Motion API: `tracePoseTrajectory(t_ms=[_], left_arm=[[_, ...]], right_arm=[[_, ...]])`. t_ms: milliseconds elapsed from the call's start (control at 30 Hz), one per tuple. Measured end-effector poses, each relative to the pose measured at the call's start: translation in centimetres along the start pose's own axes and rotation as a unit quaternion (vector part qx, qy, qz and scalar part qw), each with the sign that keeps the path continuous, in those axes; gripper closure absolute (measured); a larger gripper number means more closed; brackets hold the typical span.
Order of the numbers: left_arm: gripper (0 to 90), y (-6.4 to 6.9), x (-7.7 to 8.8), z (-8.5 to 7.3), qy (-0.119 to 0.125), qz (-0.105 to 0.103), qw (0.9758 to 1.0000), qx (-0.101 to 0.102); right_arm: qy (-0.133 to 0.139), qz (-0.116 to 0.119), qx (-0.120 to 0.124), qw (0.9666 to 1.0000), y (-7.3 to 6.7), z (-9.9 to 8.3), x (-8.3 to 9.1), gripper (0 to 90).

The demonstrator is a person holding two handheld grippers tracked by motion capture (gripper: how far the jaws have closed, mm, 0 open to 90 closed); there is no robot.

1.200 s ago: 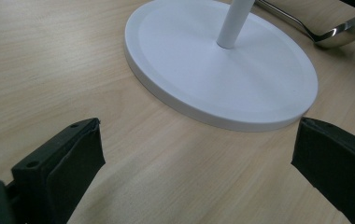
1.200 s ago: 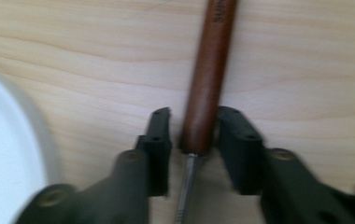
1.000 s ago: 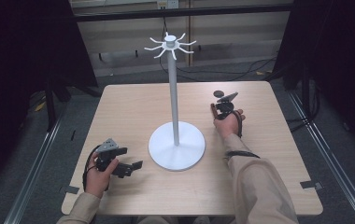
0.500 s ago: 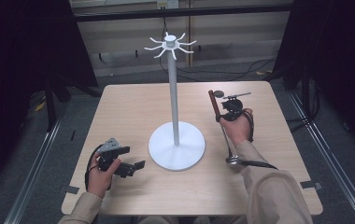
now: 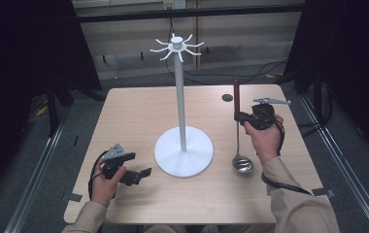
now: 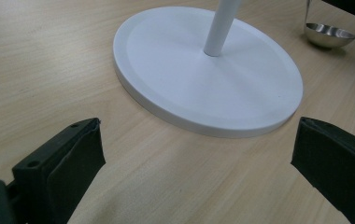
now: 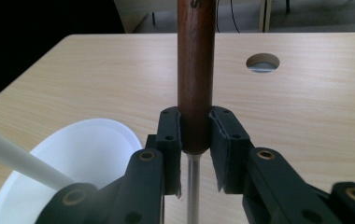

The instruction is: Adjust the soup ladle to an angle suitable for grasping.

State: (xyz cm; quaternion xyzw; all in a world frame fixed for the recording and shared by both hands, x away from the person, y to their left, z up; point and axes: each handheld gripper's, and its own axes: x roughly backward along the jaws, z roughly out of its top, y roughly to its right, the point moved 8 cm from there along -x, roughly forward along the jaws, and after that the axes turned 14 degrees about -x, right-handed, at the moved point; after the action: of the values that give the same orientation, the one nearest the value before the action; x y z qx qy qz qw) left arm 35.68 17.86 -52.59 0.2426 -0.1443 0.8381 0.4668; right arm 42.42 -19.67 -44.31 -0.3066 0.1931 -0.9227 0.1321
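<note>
Ladle (image 5: 237, 127): round, dark wooden handle, thin steel shaft, shiny bowl. It is hanging upright over the pale wood-grain counter (image 5: 139, 111), right of the smooth white stand (image 5: 183, 154). Right gripper (image 7: 195, 135) fingers are clamping the handle's lower end. Left gripper (image 6: 196, 154) fingers are gaping wide, holding nothing.

High view looked down over the table (image 5: 139, 111), both gripper views sat low and close, all shared the white stand base (image 5: 183, 154).
</note>
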Motion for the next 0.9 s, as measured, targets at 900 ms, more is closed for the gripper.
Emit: tracePoseTrajectory(t_ms=[900], left_arm=[[1.9,0.3,0.0,-0.2,-0.008,0.001,1.0000,-0.004]], right_arm=[[0.089,0.096,0.051,0.9901,-4.1,-0.3,3.7,74.8]])
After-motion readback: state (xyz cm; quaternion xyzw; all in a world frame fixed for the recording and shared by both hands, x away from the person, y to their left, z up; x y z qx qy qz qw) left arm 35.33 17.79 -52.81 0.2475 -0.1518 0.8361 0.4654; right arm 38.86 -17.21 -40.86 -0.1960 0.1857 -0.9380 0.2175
